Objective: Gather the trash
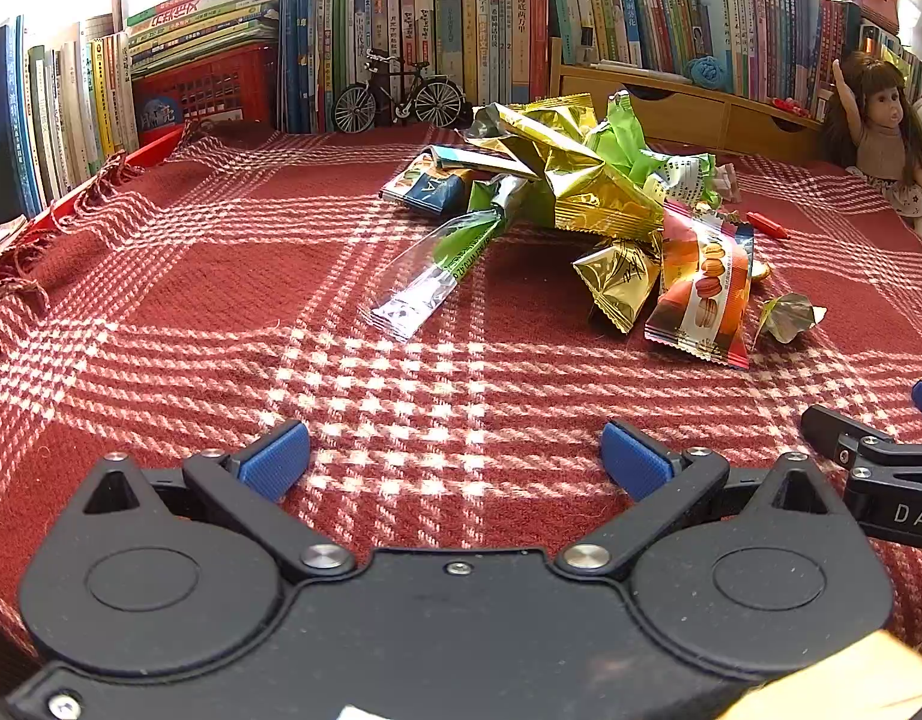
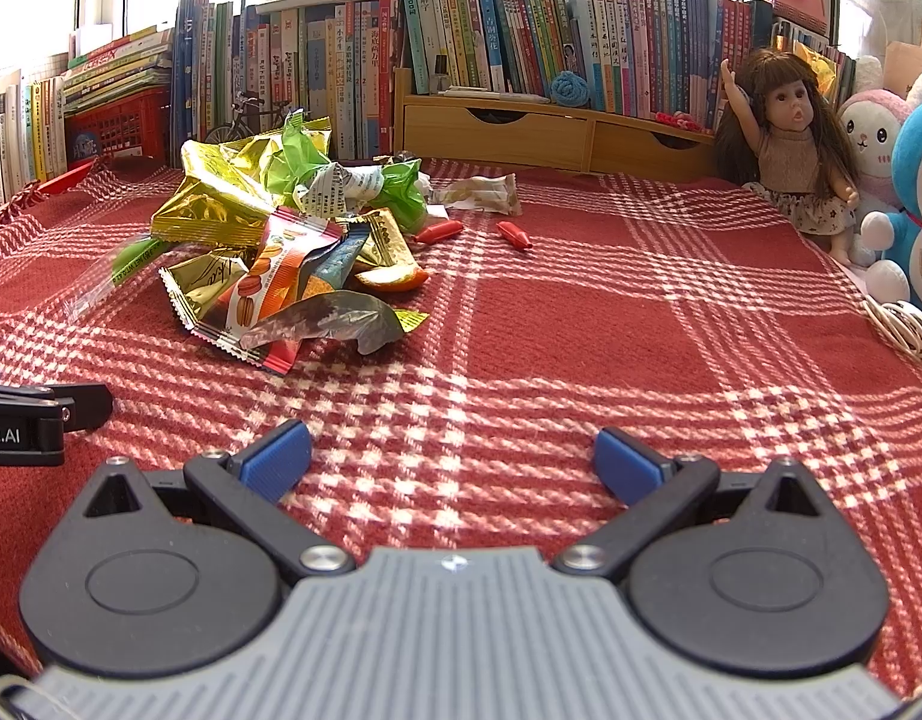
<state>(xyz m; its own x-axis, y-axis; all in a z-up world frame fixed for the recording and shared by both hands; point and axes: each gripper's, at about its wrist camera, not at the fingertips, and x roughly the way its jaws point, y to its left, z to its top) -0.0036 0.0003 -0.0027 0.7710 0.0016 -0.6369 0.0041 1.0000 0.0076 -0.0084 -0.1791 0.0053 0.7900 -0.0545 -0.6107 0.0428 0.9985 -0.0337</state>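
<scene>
The wrapper pile (image 1: 587,204) is seen well ahead of both grippers, untouched. The left gripper (image 1: 455,459) and right gripper (image 2: 452,459) are held wide open, fingers (image 1: 278,459) empty.

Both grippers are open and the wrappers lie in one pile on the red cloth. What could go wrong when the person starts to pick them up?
1. The wrapper pile is tangled, so pulling the macaron wrapper may drag or scatter its neighbours.
2. The red checked cloth is soft and already rumpled; the right gripper or left gripper may pinch it together with a flat wrapper.
3. The two small red pieces lie apart from the pile and may be overlooked.
</scene>
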